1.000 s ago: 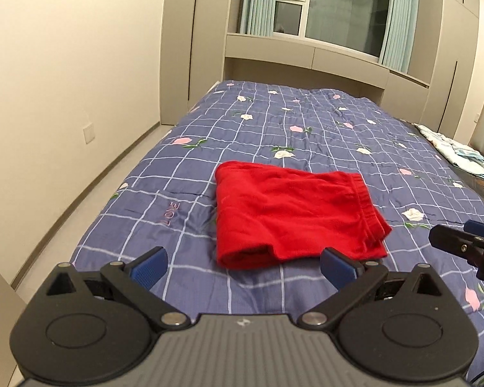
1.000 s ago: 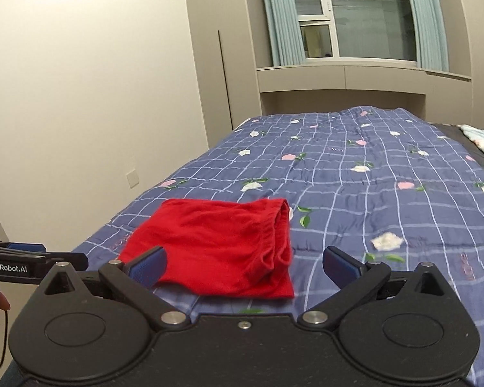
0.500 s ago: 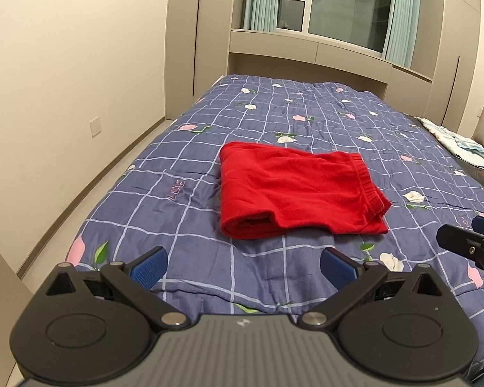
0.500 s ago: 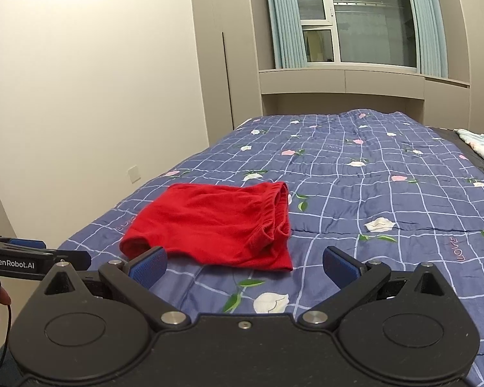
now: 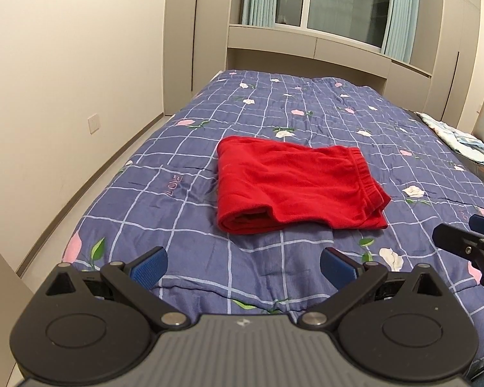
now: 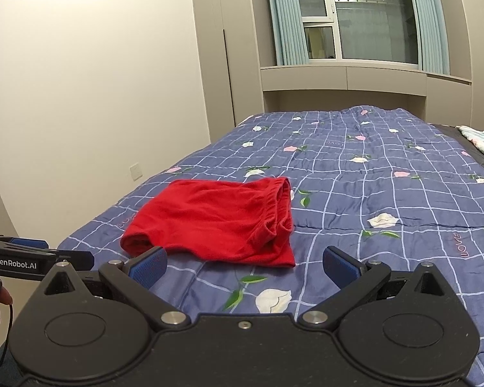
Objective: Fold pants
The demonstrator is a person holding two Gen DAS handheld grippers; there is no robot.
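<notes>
Pants (image 5: 293, 183) lie folded on the bed (image 5: 190, 193), farther off since I drew both tongs (image 5: 243, 266) (image 6: 245, 266) back, wide and empty: folding looks finished.

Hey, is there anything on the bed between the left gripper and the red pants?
Nothing visible. The left gripper hangs open short of the folded red pants, and only bare blue floral quilt lies between them. The right gripper is open too, off to the side and not in that path.
</notes>
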